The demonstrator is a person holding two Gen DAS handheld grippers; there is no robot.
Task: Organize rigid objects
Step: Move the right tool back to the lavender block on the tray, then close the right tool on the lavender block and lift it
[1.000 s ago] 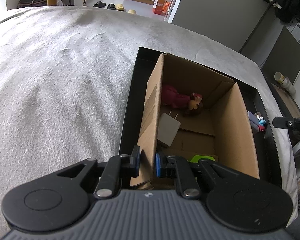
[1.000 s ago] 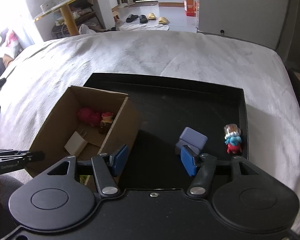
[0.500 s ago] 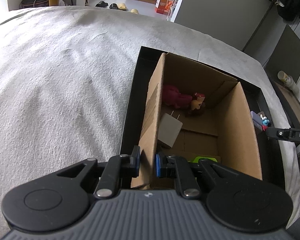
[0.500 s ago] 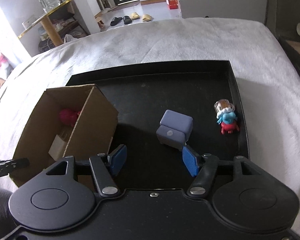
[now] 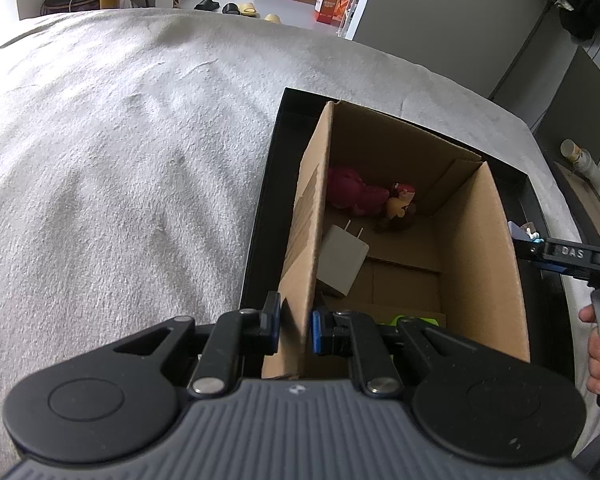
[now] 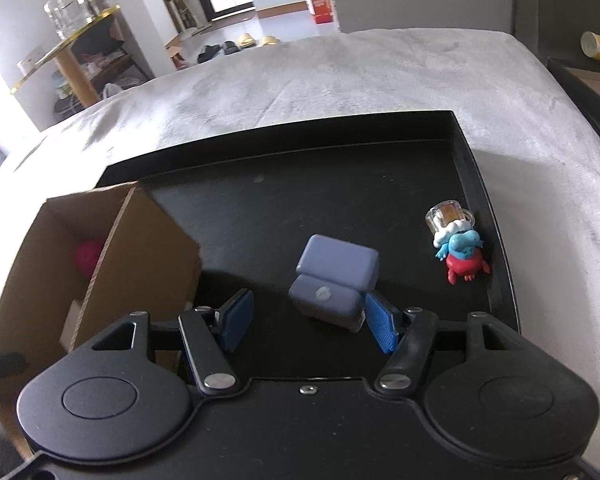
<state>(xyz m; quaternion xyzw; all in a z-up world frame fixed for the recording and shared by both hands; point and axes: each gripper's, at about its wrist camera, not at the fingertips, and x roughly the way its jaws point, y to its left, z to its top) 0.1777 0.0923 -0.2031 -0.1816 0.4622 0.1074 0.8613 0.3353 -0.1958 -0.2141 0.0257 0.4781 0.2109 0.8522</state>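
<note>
L gripper [image 5: 294,330] clamps cardboard box [image 5: 480,248] wall. R gripper [image 6: 306,320] wide apart, purple block [image 6: 334,276] just ahead, tilted, long axis crosswise on tray [image 6: 300,208].

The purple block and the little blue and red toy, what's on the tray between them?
Nothing: in the right wrist view, only bare black tray floor lies between the purple rounded block and the small blue-and-red toy figure.

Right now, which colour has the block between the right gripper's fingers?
Pale lavender-blue block; right wrist view.
</note>
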